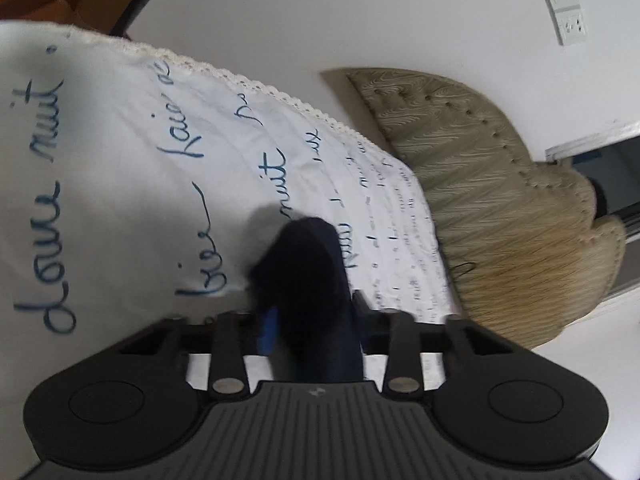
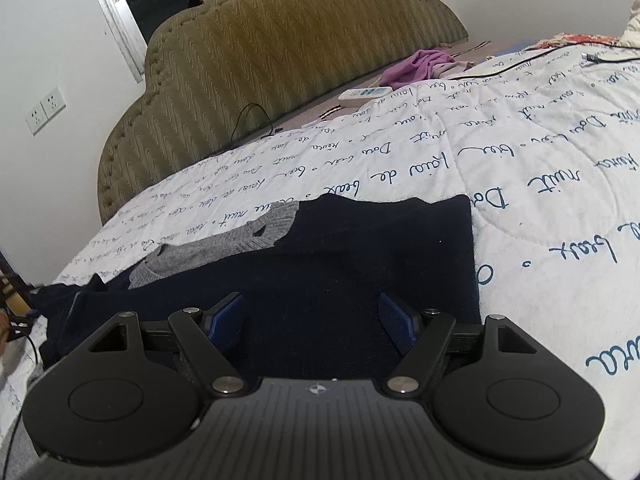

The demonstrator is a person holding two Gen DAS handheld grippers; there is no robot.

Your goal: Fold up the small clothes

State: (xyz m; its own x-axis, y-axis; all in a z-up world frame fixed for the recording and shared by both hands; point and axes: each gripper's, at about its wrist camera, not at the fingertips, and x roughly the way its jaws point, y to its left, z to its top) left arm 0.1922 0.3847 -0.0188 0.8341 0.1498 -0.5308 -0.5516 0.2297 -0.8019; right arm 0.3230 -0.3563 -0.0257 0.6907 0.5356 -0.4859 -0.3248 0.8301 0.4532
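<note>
Left view: our left hand-held gripper [image 1: 310,320] is clamped on a bunch of the navy sweater [image 1: 308,276], lifted over the bed quilt [image 1: 120,160]. Right view: our right hand-held gripper [image 2: 310,320] hangs spread, empty, above the sweater [image 2: 360,248] lying flat. That small pinch could slip, and we'd lose the fold.

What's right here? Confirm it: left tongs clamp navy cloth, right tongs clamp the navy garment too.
Half right. The left tongs do clamp navy cloth, but the right wrist view shows the right tongs open above the navy garment, gripping nothing.
</note>
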